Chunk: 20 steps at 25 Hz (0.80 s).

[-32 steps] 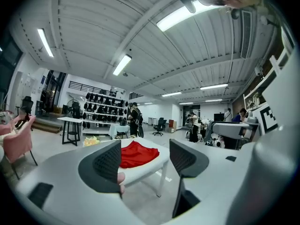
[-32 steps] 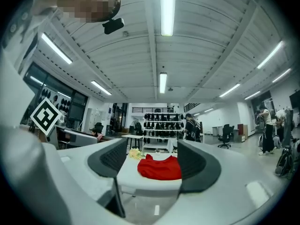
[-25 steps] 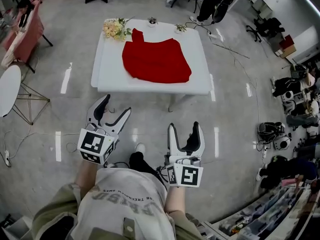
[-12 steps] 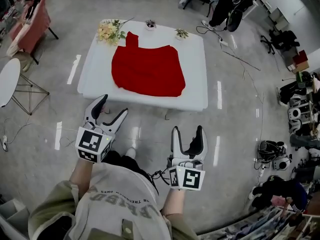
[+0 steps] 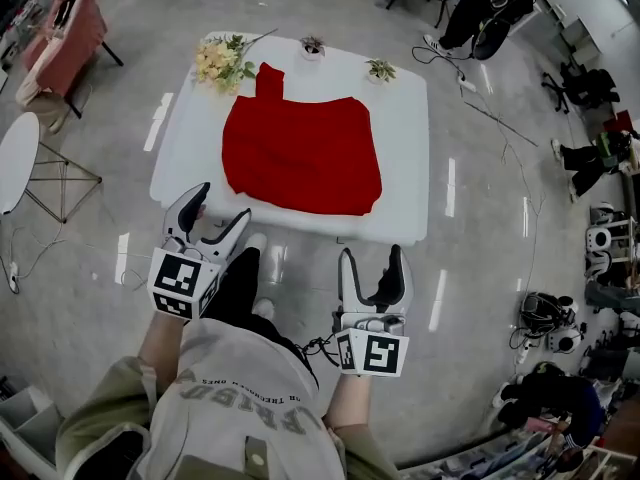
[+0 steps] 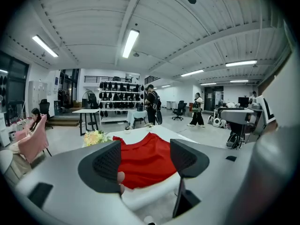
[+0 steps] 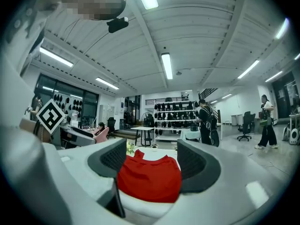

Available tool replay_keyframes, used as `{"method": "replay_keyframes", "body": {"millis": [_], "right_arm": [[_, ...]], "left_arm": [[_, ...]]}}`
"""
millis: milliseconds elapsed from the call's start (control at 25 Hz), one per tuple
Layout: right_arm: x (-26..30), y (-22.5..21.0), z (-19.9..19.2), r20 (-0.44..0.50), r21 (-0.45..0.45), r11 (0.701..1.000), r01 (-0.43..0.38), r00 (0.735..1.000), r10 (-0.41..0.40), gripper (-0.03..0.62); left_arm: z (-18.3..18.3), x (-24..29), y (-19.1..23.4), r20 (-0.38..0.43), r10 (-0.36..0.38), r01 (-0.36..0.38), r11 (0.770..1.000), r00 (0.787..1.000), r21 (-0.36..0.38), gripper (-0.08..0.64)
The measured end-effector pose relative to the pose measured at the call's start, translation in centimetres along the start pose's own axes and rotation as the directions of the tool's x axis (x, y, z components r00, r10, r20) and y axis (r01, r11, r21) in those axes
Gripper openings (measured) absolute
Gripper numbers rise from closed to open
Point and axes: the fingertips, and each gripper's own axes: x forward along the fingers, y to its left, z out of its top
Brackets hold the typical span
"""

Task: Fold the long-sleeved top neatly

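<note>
approach step, no fold begun yet. red top [image 5: 300,153] lies spread on the white tabletop [image 5: 405,168] at my 12 o'clock. a narrow strip of cloth pokes out at its 11 o'clock corner toward the flowers [image 5: 220,60]. two small pots [image 5: 312,44] sit along the far edge. i can't tell where the sleeves lie.

left gripper [image 5: 222,205] and right gripper [image 5: 371,258] both hang over the floor, short of the tabletop's near edge and well apart from the cloth. left jaws are spread with nothing between them, and the right jaws are the same. each gripper view only frames the top in the gap.

next, as i judge it: close in on the near edge, lower one set of jaws onto each near corner at 5 and 7 o'clock, and pinch the cloth without bunching it. folding toward 12 risks brushing the flowers and pots.
</note>
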Motion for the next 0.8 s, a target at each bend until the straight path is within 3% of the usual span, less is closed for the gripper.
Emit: {"method": "replay_keyframes", "body": {"millis": [520,800], "right_arm": [[17.1,-3.6,1.2,-0.029,-0.065,0.996,0.059,0.998,-0.061,0.328],[24.9,-5.1,-1.0,-0.146,-0.127,0.992,-0.012,0.989,-0.007,0.328]], "left_arm": [[7.2,14.9,9.5,0.039,-0.086,0.085,0.996,0.996,0.019,0.313],[5.6,20.1,14.6,-0.094,-0.065,0.067,0.998,0.993,0.016,0.313]]}}
